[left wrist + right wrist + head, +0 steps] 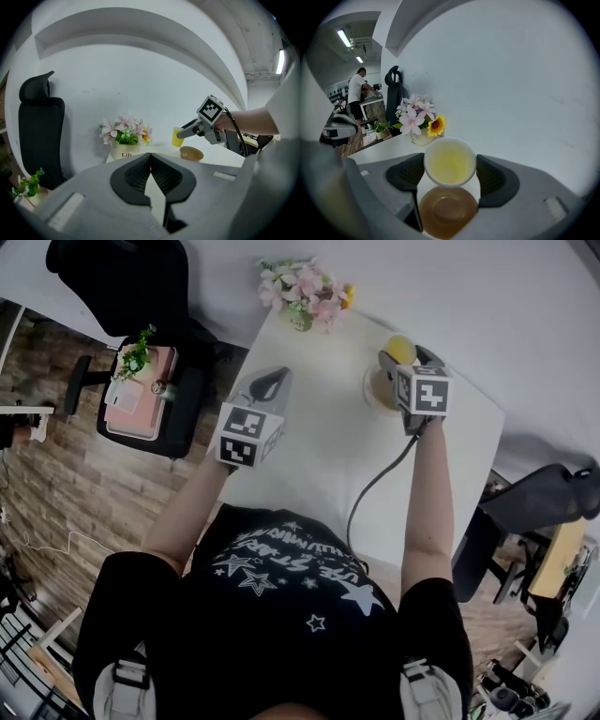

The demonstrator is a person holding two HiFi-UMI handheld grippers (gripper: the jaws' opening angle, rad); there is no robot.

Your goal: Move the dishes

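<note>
A yellow cup sits between the pads of my right gripper, which is shut on it at the rim. Just below and nearer lies a brown bowl on the white table. In the head view the yellow cup shows past the right gripper, and the bowl is half hidden by it. From the left gripper view the cup is at the right gripper's tips, behind the bowl. My left gripper is shut and holds nothing, hovering over the table's left side.
A pot of pink flowers stands at the table's far end against the white wall. A black office chair and a seat with a small plant stand left of the table. A person is far off in the background.
</note>
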